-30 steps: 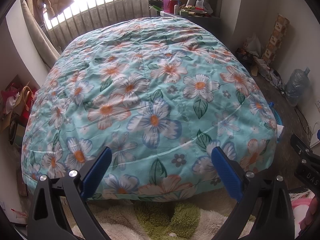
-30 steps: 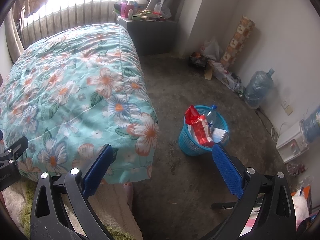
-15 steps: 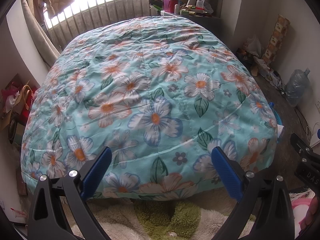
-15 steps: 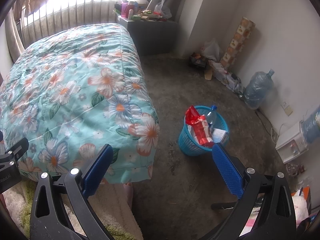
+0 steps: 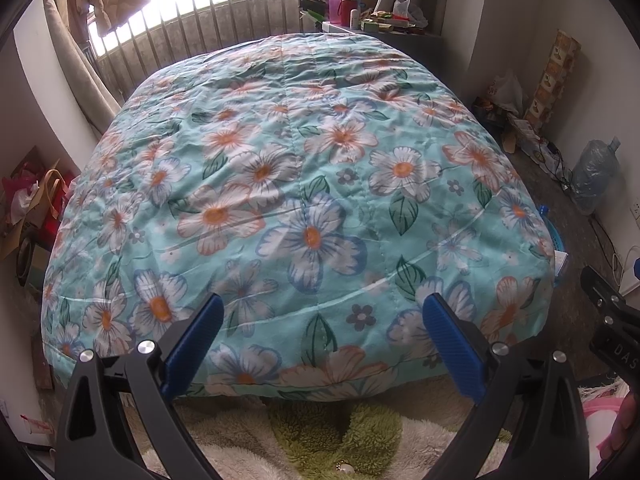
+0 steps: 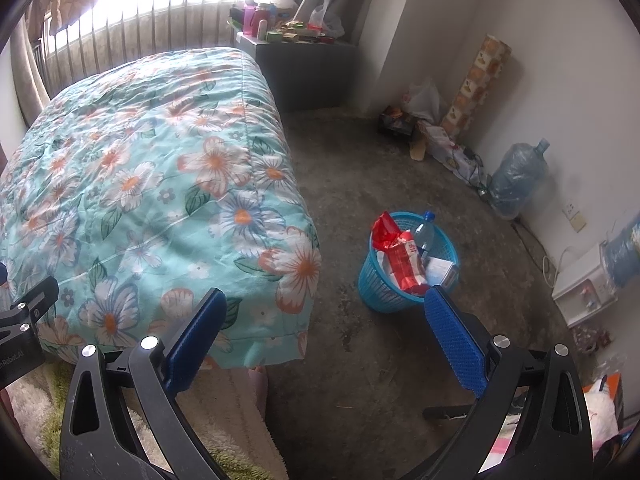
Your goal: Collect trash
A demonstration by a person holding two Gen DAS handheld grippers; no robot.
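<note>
Both our left gripper point(image 5: 320, 320) and right gripper point(image 6: 322, 318) hang spread and empty; at frame centre-right the blue mesh plastic bin point(image 6: 404, 280) already holds trash.

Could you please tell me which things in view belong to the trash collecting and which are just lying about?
Job:
- blue basket
- red wrapper and plastic bottle in it
- left claw and right claw, both open and empty

Lying about:
- floral quilt
- water jug
- fluffy rug
</note>
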